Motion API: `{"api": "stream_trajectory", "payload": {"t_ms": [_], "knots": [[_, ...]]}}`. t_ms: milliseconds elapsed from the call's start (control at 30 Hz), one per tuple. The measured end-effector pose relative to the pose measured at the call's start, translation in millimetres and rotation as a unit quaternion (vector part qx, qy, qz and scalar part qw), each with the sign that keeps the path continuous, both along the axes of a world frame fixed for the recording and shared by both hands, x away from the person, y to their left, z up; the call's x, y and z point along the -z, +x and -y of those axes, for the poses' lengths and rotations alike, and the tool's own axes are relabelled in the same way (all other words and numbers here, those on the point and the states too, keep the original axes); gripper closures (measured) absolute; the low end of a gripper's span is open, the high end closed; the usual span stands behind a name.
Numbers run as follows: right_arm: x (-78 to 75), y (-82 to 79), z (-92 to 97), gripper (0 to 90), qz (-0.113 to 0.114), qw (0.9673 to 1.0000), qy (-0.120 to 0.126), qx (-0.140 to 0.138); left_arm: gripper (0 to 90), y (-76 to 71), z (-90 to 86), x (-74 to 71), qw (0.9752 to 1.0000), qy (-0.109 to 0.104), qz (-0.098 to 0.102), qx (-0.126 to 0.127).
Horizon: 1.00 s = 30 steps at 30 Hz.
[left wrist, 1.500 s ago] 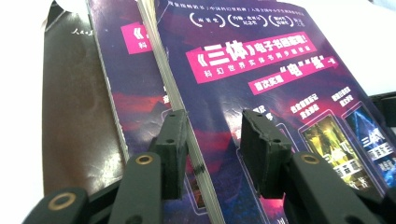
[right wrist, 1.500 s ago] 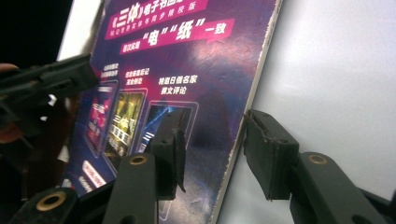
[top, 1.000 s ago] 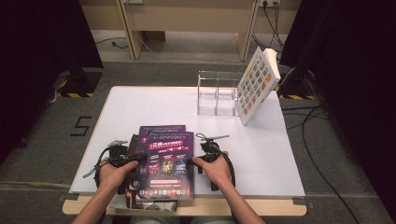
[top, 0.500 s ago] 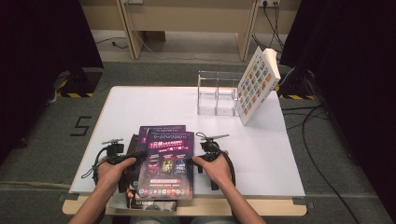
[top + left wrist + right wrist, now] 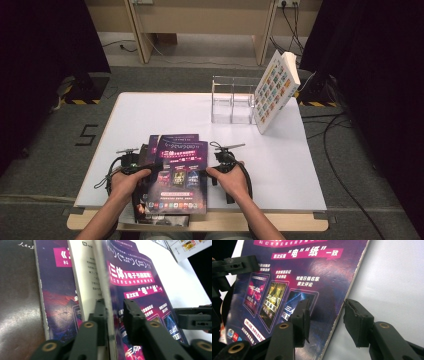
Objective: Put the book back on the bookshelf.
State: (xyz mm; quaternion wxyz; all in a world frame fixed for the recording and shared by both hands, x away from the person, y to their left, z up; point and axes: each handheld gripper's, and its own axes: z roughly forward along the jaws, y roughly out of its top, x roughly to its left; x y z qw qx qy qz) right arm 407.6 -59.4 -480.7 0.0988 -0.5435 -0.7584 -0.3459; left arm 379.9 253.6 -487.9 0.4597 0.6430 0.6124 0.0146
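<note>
A purple paperback tops a stack near the table's front edge and overhangs it. My left gripper is at its left edge. In the left gripper view the left gripper has just been closing; one pad lies against a white page under the book, the other on the cover. My right gripper stands at the book's right edge. In the right gripper view the right gripper is open; one pad rests over the cover, the other stands clear past the edge.
Under the top book lie another purple book and a dark one. A clear acrylic stand is at the back of the white table, with a white book of coloured tiles leaning on it.
My left hand has shifted slightly at the book's left edge. The right hand and the top book stay where they were.
</note>
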Motion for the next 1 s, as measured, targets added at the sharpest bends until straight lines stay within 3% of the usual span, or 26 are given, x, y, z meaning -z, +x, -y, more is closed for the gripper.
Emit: {"api": "stream_trajectory", "payload": {"t_ms": [133, 267, 367, 400, 433, 533, 667, 767, 900, 1000], "knots": [[0.5, 0.9, 1.3, 55.1, -0.001, 1.0, 0.007, -0.002, 85.3, -4.1, -2.9, -3.9, 0.9994, -0.01, 0.027, 0.021], [0.5, 3.4, 1.0, 53.6, -0.003, 0.9999, 0.012, -0.004, 85.7, -7.5, -5.4, -3.4, 0.9989, -0.02, 0.032, 0.027], [0.9, 5.2, -0.4, 53.5, 0.002, 0.9999, 0.011, -0.003, 85.7, -9.2, -4.5, -3.6, 0.9989, -0.011, 0.038, 0.027], [-0.6, 4.7, -1.1, 53.5, -0.01, 0.9999, 0.01, 0.005, 85.7, -9.7, -4.3, -4.7, 0.9987, -0.012, 0.04, 0.027], [0.5, 6.0, -0.4, 53.5, 0.0, 0.9999, 0.01, -0.002, 85.7, -10.4, -4.7, -6.1, 0.9985, -0.016, 0.044, 0.029], [0.8, 6.9, 0.4, 53.5, -0.01, 0.9997, 0.021, 0.009, 85.8, -13.0, -7.7, -8.1, 0.9971, -0.045, 0.053, 0.032], [3.0, 10.0, 1.1, 51.6, -0.005, 0.9995, 0.032, 0.003, 85.9, -15.5, -11.6, -5.9, 0.9946, -0.075, 0.063, 0.034], [3.3, 11.2, 1.3, 50.8, -0.012, 0.9992, 0.038, 0.004, 85.9, -18.4, -11.9, -8.0, 0.9912, -0.093, 0.083, 0.044], [3.8, 12.4, 0.6, 50.3, -0.007, 0.9993, 0.038, -0.001, 85.9, -20.1, -10.5, -12.9, 0.9893, -0.1, 0.093, 0.053], [3.5, 12.3, -0.2, 49.9, -0.007, 0.9993, 0.037, -0.001, 85.9, -20.2, -10.5, -13.0, 0.9894, -0.101, 0.091, 0.051]]}}
